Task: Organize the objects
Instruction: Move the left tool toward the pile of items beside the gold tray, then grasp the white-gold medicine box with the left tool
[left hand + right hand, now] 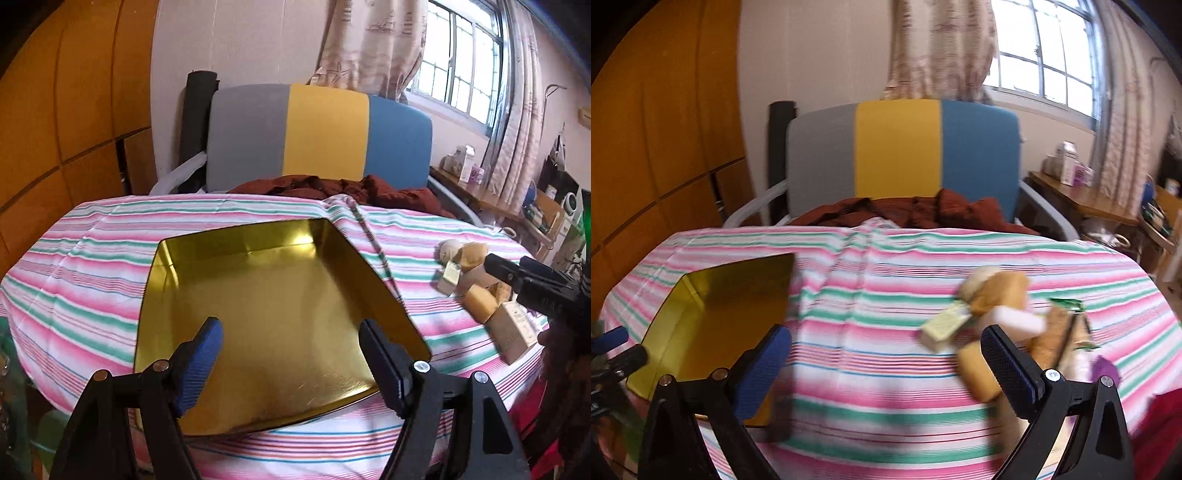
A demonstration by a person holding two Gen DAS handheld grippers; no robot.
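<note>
A shallow gold metal tray [258, 280] lies on the striped tablecloth, and nothing is in it. My left gripper [291, 338] hovers open over its near half, nothing between the blue pads. To the right lies a heap of small things [476, 280]: tan soap-like blocks, small cream boxes and a pale round lump. My right gripper shows there as a black arm [532, 284] over that heap. In the right wrist view the right gripper [886, 350] is open over bare cloth, the blurred heap [1001, 317] just beyond its right finger and the tray [713, 314] at far left.
The table wears a pink, green and white striped cloth [92, 266]. Behind it stands a chair with a grey, yellow and blue back [321, 133] and dark red fabric [343, 188] on the seat. A wooden cabinet is left, a cluttered desk [491, 199] right.
</note>
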